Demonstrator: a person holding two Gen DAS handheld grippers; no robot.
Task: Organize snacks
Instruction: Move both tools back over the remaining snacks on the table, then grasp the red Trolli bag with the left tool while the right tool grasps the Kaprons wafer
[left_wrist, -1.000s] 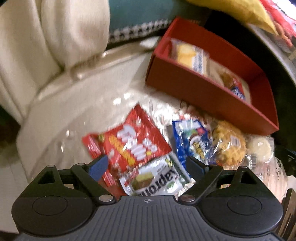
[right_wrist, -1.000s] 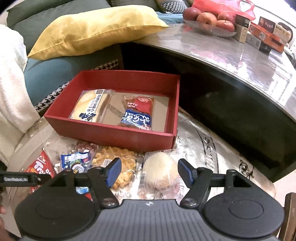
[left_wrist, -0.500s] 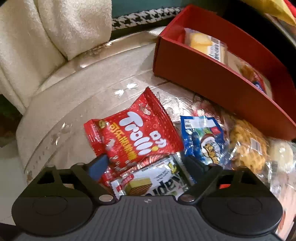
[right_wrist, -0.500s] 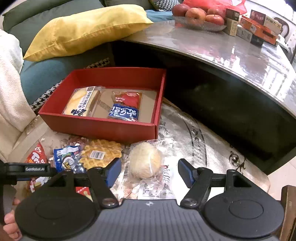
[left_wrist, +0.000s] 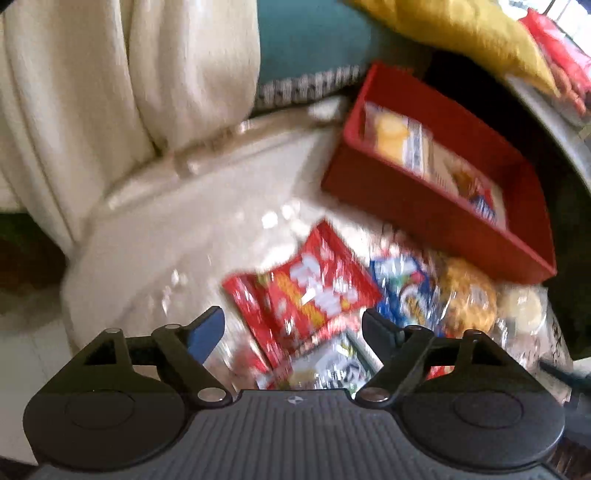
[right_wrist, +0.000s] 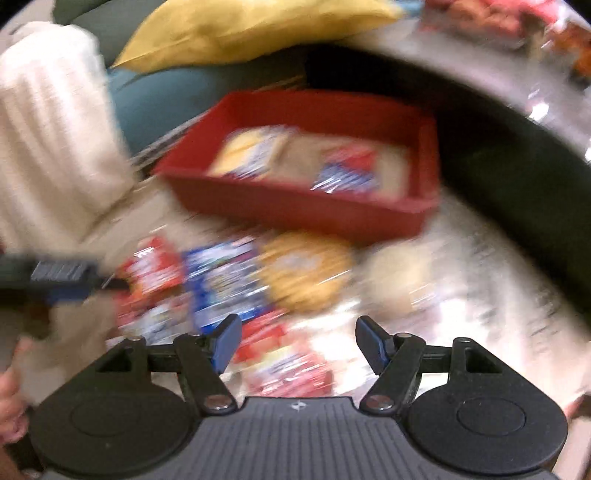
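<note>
Your left gripper (left_wrist: 291, 326) hovers over the loose snacks, its jaws, which have just been closing, parted and gripping nothing above the red Trolli bag (left_wrist: 310, 291). Your right gripper (right_wrist: 297, 341) hangs empty too, jaws moderately apart over a blurred red packet (right_wrist: 288, 363). Beside the bag lie a blue packet (left_wrist: 404, 291) and a waffle (left_wrist: 469, 295), just in front of the red box (left_wrist: 417, 210), which holds two wrapped snacks.

Left of snacks: bare tabletop (left_wrist: 177, 236) — free room.
Ahead: red box (left_wrist: 424, 218) wall stands in the way.
Far left: cream blanket (left_wrist: 110, 92) — hems the edge.
</note>
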